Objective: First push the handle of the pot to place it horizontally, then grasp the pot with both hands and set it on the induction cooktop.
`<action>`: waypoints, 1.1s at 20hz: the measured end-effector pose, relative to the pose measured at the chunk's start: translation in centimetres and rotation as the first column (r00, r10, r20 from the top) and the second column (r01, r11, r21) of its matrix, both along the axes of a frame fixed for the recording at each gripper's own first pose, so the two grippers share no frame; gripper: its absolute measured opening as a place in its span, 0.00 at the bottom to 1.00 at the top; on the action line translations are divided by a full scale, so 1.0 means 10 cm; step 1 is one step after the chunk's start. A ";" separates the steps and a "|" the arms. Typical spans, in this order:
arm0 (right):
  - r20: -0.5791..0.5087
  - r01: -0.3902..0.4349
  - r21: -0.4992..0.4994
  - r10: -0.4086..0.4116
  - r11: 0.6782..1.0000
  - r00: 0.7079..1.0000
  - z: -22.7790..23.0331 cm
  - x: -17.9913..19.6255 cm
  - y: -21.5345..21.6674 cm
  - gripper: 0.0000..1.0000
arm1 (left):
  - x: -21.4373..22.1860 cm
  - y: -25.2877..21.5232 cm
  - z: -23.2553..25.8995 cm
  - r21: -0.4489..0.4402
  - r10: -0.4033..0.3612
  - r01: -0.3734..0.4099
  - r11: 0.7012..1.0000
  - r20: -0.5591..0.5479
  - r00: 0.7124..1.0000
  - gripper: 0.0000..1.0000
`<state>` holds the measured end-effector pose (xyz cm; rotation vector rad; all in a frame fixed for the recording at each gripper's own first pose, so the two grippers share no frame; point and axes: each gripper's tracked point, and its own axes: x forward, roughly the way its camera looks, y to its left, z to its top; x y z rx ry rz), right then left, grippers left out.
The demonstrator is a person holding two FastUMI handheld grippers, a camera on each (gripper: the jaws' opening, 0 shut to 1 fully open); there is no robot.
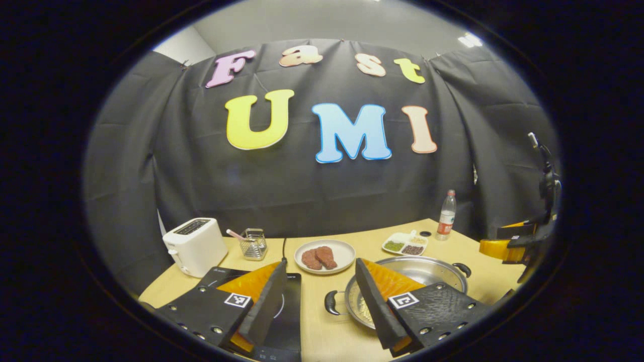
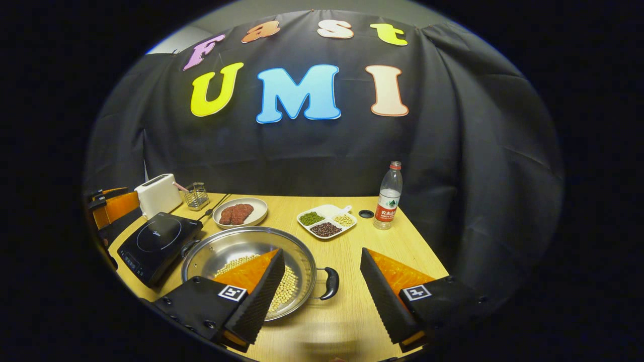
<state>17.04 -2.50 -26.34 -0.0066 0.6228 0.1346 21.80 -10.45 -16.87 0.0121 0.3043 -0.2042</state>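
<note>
both tongs, left (image 1: 317, 296) and right (image 2: 322, 286), gape empty above wooden surface (image 2: 347, 306). round steel pot with black side handles (image 2: 251, 251) sits beside black induction cooktop (image 2: 156, 241). best nudge near handle (image 2: 329, 283) gently, low, pot sliding flat.

Black cloth wall (image 2: 453, 151) hanging in folds behind, pale wooden table (image 2: 352, 311) standing in front, grey ceiling (image 1: 327, 20) showing above, 1 ceiling light (image 1: 470, 39) glowing far right, white wall (image 1: 183, 48) peeking far left.
</note>
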 end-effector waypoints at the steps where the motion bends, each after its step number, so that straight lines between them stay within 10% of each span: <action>1: -0.005 -0.001 -0.004 0.001 1.000 1.000 -0.03 0.01 0.00 0.97 | 0.02 -0.04 -0.11 0.001 -0.004 0.004 1.000 -0.014 1.000 0.84; 22: -0.220 0.023 0.007 -0.021 1.000 0.975 -0.98 0.19 -0.02 0.97 | 0.46 -0.49 -1.80 0.024 -0.040 0.053 0.998 -0.374 0.926 0.82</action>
